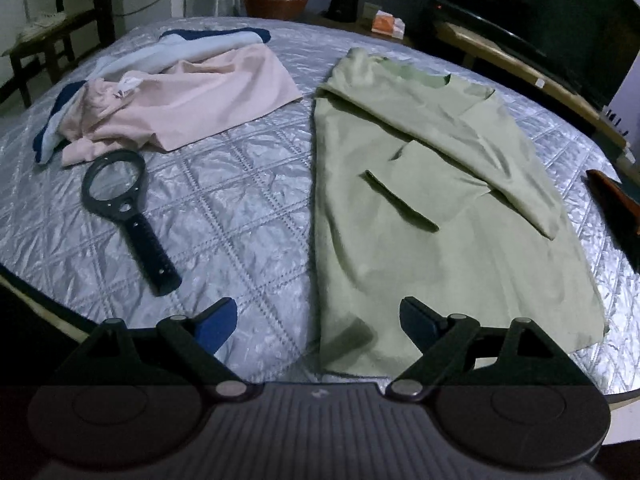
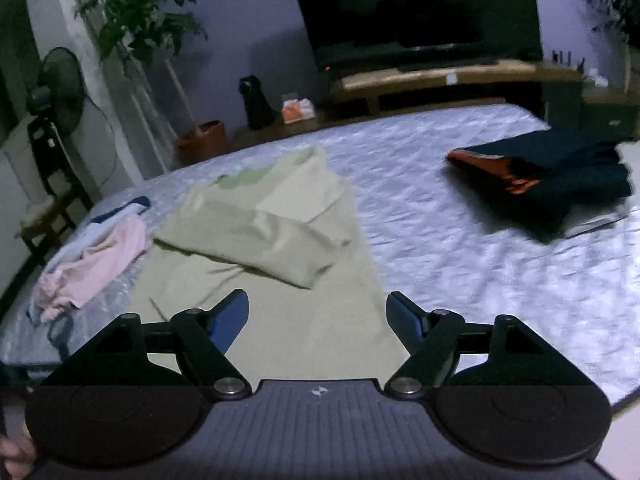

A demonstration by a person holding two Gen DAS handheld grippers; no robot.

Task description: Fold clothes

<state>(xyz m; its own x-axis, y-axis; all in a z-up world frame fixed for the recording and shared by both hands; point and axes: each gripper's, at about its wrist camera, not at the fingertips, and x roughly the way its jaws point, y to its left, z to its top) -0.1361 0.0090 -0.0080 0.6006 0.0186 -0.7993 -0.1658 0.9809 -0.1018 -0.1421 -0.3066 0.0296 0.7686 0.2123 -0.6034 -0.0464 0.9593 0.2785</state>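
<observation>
1. While both grippers are hanging low over the near edge of the quilted bed cover (image 1: 224,200), the green shirt (image 1: 420,208) is lying spread lengthwise on it, with both sleeves and side panels turned in over the body, so it is sitting as a long narrow strip.

2. Its near hem is lying just ahead of the left gripper (image 1: 318,316), whose jaws are standing wide apart and holding nothing; one blue pad is hovering over bare cover and the other over the cloth.

3. From its own camera, the right gripper (image 2: 318,312) is likewise gaping wide and gripping nothing, hanging above the shirt's near end.

4. Judging by this, the sides-in stage is looking done and the lengthwise fold is looking like the step in hand; that would be calling for both grippers to be pinching the hem corners, left and right, and carrying them toward the collar end.

5. Farther left, a crumpled pink garment (image 1: 192,96) is lying on a blue and pale one (image 1: 200,46), both unfolded, with a black magnifying glass (image 1: 128,208) just beside them.

6. Well apart on the right, a dark pile with orange showing (image 2: 548,176) is sitting folded.
</observation>
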